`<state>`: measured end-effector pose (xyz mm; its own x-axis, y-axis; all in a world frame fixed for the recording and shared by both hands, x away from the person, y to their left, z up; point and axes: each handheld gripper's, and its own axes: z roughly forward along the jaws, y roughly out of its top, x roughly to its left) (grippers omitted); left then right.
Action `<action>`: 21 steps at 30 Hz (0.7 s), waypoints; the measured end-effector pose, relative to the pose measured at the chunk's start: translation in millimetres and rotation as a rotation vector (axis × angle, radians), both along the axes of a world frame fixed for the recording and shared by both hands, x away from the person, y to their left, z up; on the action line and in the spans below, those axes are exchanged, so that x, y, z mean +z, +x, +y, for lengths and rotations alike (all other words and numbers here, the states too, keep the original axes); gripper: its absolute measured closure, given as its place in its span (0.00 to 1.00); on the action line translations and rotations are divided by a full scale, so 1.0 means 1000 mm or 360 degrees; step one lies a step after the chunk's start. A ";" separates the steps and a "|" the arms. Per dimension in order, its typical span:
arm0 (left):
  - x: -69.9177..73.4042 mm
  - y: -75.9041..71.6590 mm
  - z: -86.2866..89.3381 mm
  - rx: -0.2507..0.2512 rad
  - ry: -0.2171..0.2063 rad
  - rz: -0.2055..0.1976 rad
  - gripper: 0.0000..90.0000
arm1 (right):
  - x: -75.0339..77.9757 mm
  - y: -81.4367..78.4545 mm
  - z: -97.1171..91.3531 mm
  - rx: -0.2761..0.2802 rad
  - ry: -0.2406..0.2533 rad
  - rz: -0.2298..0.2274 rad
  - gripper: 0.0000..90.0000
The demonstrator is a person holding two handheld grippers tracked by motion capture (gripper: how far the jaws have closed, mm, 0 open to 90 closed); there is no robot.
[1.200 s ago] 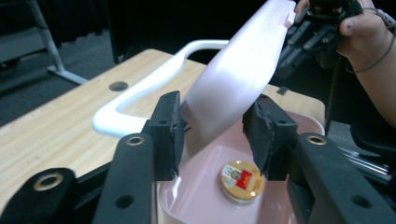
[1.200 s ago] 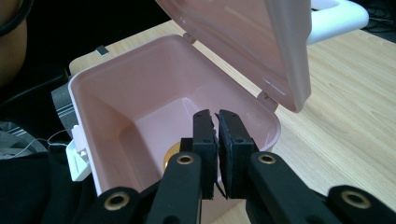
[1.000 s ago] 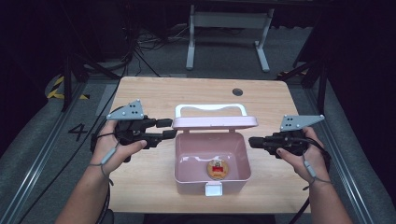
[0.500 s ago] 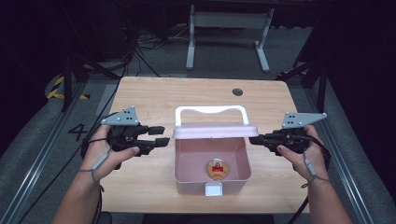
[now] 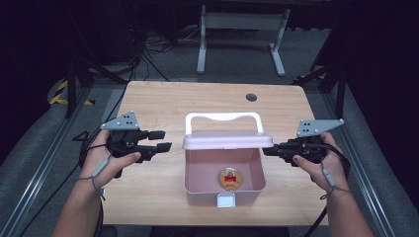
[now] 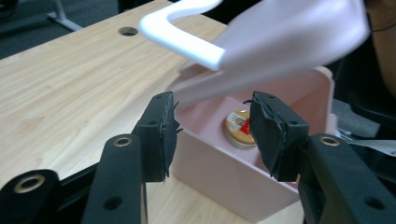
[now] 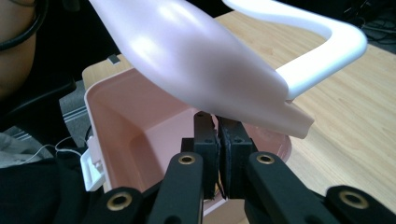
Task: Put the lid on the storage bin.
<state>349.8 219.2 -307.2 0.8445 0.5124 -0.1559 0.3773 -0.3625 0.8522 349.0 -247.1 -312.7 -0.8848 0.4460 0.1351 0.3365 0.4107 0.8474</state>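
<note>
Pale pink plastic box (image 5: 197, 170) on wooden counter (image 5: 163, 106), lid (image 5: 227, 140) half-raised, white handle (image 5: 222, 117) pointing away. Round gold tin (image 5: 230, 178) inside, label unreadable. Left hand-held gripper (image 5: 162, 140) jaws apart, empty; right hand-held gripper (image 5: 267, 150) jaws pressed together beside box rim.

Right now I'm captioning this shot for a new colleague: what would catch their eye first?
A pink box sits at the table's near edge, its lid raised partway with the white handle up. A round gold-and-red tin lies inside on its floor. The right gripper is shut at the lid's right edge, while the left gripper hangs open beside the box.
</note>
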 end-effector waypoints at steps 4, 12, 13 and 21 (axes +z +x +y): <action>-0.004 0.006 0.007 0.0044 -0.0010 0.0009 0.56 | -0.001 -0.002 0.001 0.0008 -0.0029 0.0011 0.97; -0.012 0.021 0.019 0.0142 0.0014 -0.0011 0.53 | 0.000 -0.009 0.000 0.0022 -0.0063 0.0036 0.96; -0.012 0.021 0.019 0.0142 0.0014 -0.0011 0.53 | 0.000 -0.009 0.000 0.0022 -0.0063 0.0036 0.96; -0.019 0.031 0.024 0.0210 0.0065 -0.0002 0.52 | -0.002 -0.012 0.000 0.0043 -0.0106 0.0088 0.95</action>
